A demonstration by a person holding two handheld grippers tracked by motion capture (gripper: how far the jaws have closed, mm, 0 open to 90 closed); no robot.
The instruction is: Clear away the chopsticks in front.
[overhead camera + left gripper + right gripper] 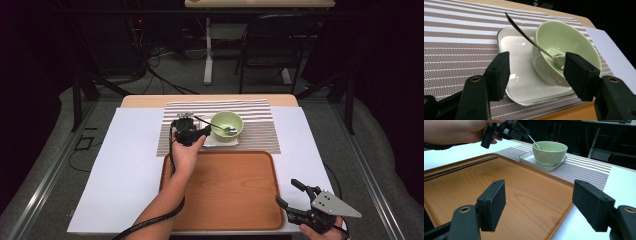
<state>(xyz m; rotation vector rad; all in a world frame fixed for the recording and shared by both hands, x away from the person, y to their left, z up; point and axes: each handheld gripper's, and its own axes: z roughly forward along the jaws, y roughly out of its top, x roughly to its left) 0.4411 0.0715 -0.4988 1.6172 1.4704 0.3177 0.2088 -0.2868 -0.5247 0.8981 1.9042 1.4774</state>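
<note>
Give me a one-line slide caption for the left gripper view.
Open left gripper approaches a green bowl holding a spoon, set on a white square plate over a striped placemat.

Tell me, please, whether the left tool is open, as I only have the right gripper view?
Observer: Yes, the left tool is open, its jaws apart in front of the pale green ceramic bowl.
Operator: What is the thin rod leaning out of that bowl?
Observer: A silver metal spoon; its head rests inside the bowl.
Operator: Where does my right tool sit on the table?
Observer: The right tool is open at the near right corner of the brown wooden tray.
</note>
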